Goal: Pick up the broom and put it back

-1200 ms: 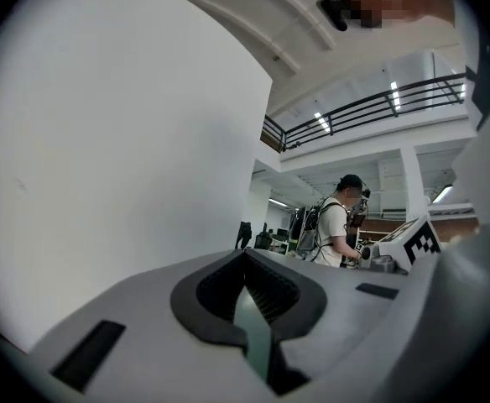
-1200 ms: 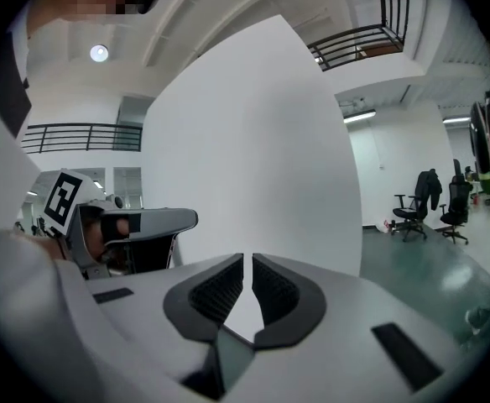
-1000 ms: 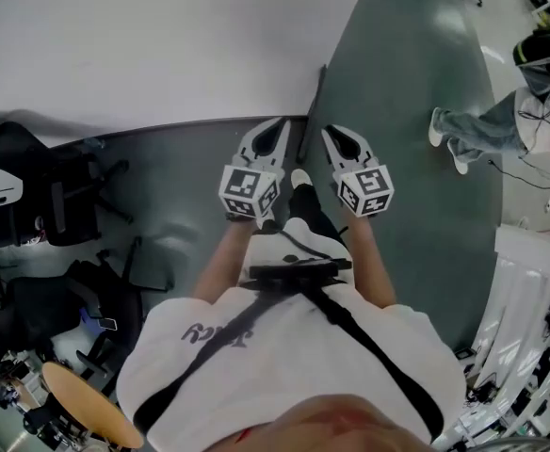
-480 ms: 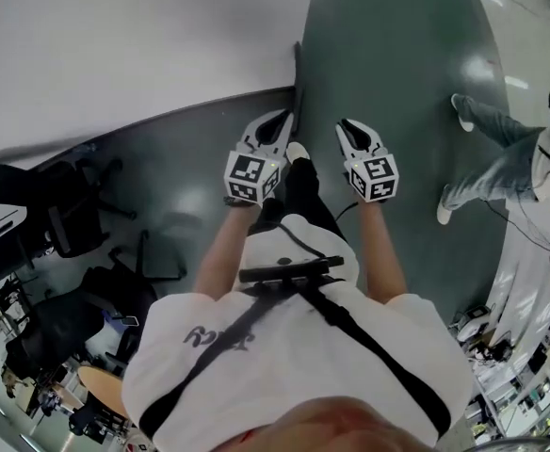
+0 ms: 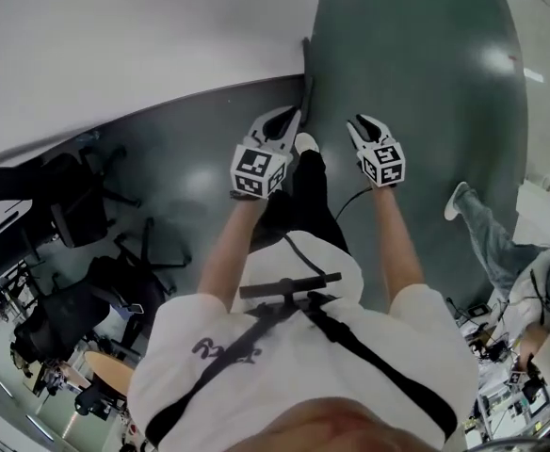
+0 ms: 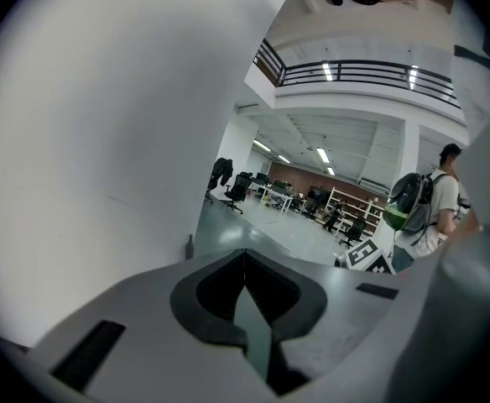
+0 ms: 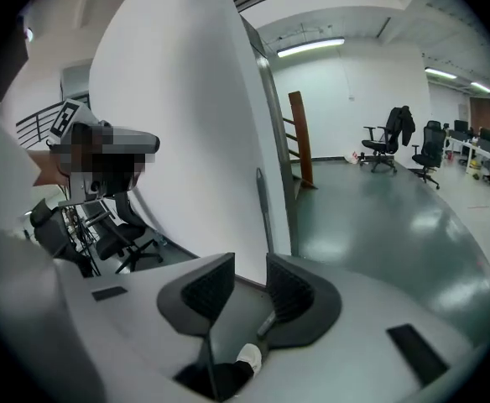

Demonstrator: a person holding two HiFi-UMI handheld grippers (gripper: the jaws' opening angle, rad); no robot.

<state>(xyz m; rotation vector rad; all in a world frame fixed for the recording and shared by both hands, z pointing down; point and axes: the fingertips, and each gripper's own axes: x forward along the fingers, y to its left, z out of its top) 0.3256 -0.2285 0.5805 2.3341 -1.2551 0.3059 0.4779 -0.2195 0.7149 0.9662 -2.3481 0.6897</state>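
Item: broom [image 5: 306, 75], one, dark slim handle, standing upright against the outer corner of the white wall [image 5: 115, 36], its foot on the grey-green floor [image 5: 416, 64] at the wall's base; in the right gripper view the broom [image 7: 263, 208] shows as a grey stick leaning on that same corner, and its lower length passes behind the gripper body. Nothing touches it. Left gripper [image 5: 289, 117], held out toward the wall, just short of its base and closest to the corner; in its own view the left gripper [image 6: 243, 263] has its jaw tips pressed together with nothing between them, the wall filling the view on one side. Right gripper [image 5: 357, 121], further from the wall than the left, pointing forward and down over the open floor; in its own view the right gripper [image 7: 249, 288] has its jaws parted, having just been opening, with only wall and floor visible through the gap and the broom handle beyond the tips rather than between the pads. Ancillary: black office chairs [image 5: 68, 205] grouped along the wall's base, away from the corner; a brown board [image 7: 299, 141] propped beyond the wall's corner; a second person [image 5: 539, 290] standing on the floor well away from the wall.
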